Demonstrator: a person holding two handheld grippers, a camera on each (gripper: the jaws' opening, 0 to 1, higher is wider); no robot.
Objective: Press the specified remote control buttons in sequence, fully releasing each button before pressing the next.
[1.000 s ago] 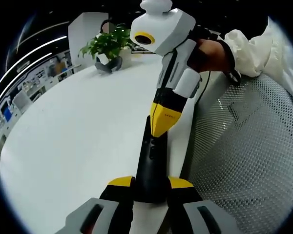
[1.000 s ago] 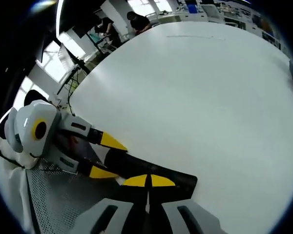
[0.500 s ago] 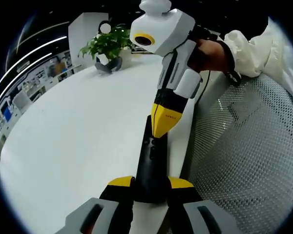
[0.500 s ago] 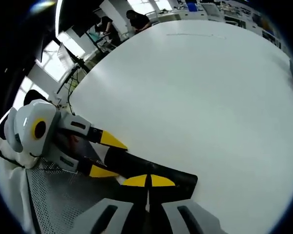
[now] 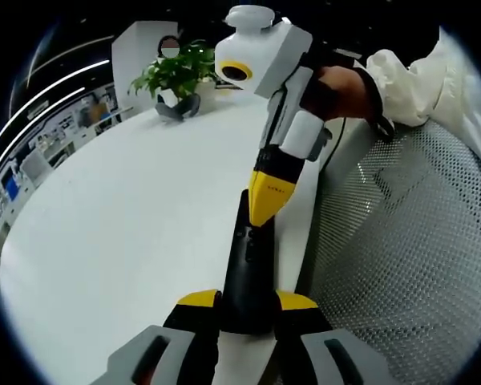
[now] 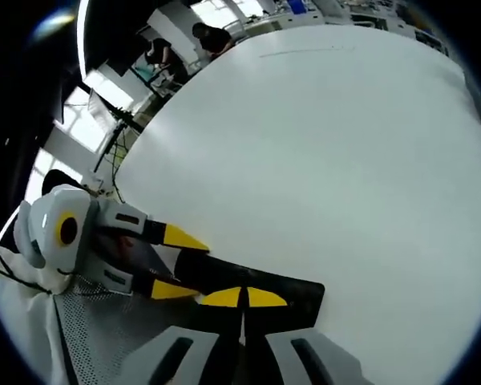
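I clamp the remote in my left hand-held gripper to steady it on the desk — my right hand-held gripper, jaws closed, presses a button.

White table, smooth, matte, curved far edge. Black remote control flat on top near right edge, lengthwise away from camera in left gripper view; same remote at bottom of right gripper view. Potted green plant at far edge, dark pot. White perforated mesh surface just beside right edge. Rest of tabletop plain white.
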